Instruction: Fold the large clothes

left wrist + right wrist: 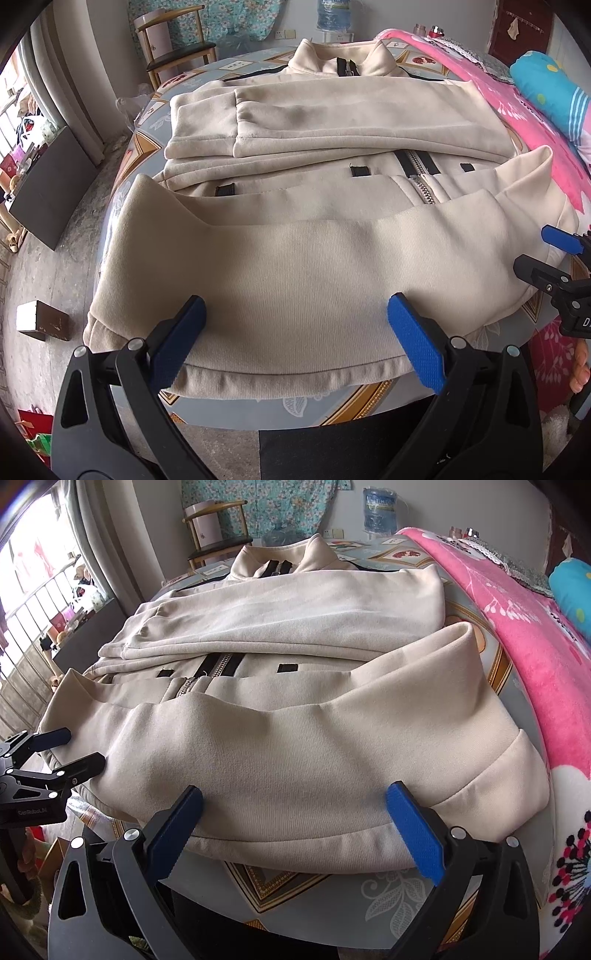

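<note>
Left wrist view: a cream zip-up jacket lies across the patterned table, its sleeves folded over the chest and its hem at the near edge. The left gripper hovers over the hem, fingers spread wide and grasping nothing.

Right wrist view: the right gripper hangs over the hem nearer the right edge, fingers released. A pink blanket lies beside the jacket.

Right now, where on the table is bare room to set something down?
Little: the jacket covers most of the table. Bare patches are the near edge below the hem, between the fingers, and a far strip beyond the collar. The right side is crowded by the pink blanket.
</note>
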`<state>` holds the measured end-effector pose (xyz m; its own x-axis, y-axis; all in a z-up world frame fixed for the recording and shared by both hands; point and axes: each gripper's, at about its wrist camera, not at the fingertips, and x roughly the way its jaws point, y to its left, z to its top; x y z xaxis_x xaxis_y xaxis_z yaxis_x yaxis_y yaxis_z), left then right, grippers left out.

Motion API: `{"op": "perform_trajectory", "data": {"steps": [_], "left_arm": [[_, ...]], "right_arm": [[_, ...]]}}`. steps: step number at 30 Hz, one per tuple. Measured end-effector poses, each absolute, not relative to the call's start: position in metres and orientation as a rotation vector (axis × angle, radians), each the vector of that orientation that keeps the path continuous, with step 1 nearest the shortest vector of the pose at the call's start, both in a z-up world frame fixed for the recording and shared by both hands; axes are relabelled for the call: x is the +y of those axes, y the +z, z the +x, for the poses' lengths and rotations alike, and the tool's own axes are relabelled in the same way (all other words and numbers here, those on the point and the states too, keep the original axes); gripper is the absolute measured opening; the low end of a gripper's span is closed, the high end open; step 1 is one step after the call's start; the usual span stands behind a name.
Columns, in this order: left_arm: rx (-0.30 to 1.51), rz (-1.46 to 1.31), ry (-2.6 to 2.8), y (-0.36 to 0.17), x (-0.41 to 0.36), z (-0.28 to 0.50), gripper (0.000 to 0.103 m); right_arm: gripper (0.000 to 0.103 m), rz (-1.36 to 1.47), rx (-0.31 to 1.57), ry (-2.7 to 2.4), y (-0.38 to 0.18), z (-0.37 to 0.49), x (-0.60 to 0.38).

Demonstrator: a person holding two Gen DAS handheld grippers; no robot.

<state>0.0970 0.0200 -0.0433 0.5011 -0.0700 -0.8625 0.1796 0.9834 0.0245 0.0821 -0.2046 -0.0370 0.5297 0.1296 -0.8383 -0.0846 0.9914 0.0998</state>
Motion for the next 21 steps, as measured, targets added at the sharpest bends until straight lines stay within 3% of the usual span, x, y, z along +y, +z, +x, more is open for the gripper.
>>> {"op": "perform_trajectory", "data": {"steps": [21], "left_arm": [[1.04, 0.118, -0.152, -0.0436, 0.0197, 0.0968, 0.095]], "right_arm": [[0.097, 0.04, 1.011, 0.118, -0.038, 0.0827, -0.2033]]}}
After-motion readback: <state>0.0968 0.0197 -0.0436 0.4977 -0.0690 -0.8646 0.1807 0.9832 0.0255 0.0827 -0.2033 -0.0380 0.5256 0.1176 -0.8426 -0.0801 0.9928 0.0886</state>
